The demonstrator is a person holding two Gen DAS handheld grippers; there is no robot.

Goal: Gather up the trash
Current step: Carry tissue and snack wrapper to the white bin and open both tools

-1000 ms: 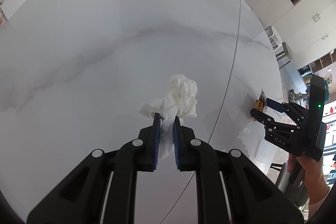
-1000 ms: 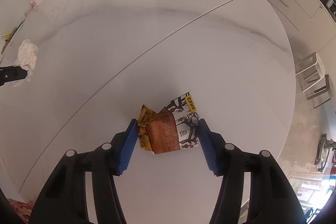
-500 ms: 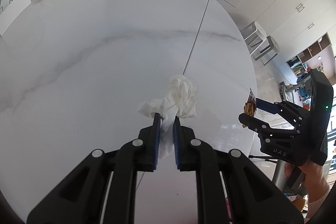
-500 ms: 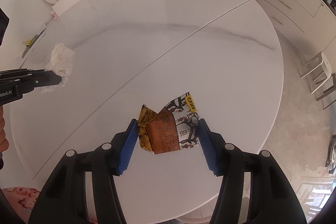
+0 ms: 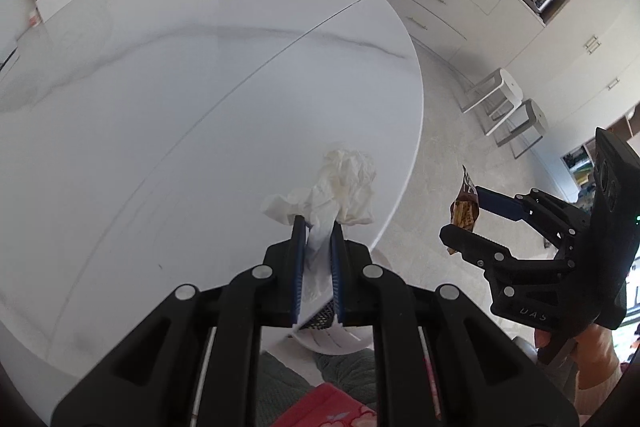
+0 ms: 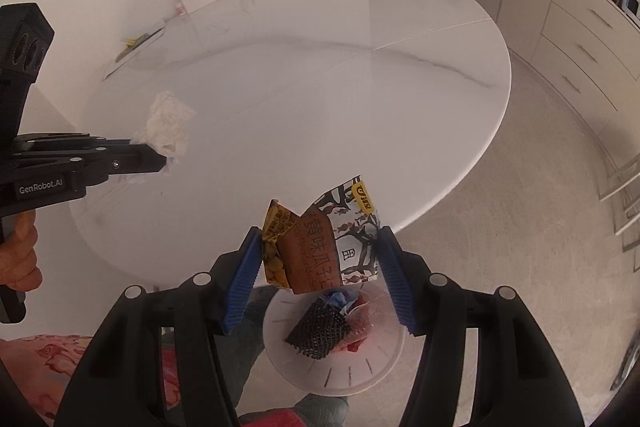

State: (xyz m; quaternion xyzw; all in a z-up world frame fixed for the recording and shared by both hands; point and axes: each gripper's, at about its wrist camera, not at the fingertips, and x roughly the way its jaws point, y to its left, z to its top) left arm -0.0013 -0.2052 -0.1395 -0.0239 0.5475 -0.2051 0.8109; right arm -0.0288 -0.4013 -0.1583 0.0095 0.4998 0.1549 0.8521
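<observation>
- Marble table (image 6: 360, 75): ahead of both grippers and beneath their tips; its near edge lies just below the held items.
- White bin (image 6: 332, 355): directly below and slightly behind the right gripper's tips, on the floor just past the table edge; it already contains trash. In the left wrist view only a sliver (image 5: 332, 341) shows under that gripper.
- Right gripper (image 6: 318, 253): jaws moderately spread, clamped on the snack wrapper (image 6: 320, 243) across its width. This gripper is judged nearer the bin, so it probably releases first.
- Left gripper (image 5: 316, 231): jaws nearly closed, pinching the crumpled tissue (image 5: 344, 187), which projects forward over the table edge.
</observation>
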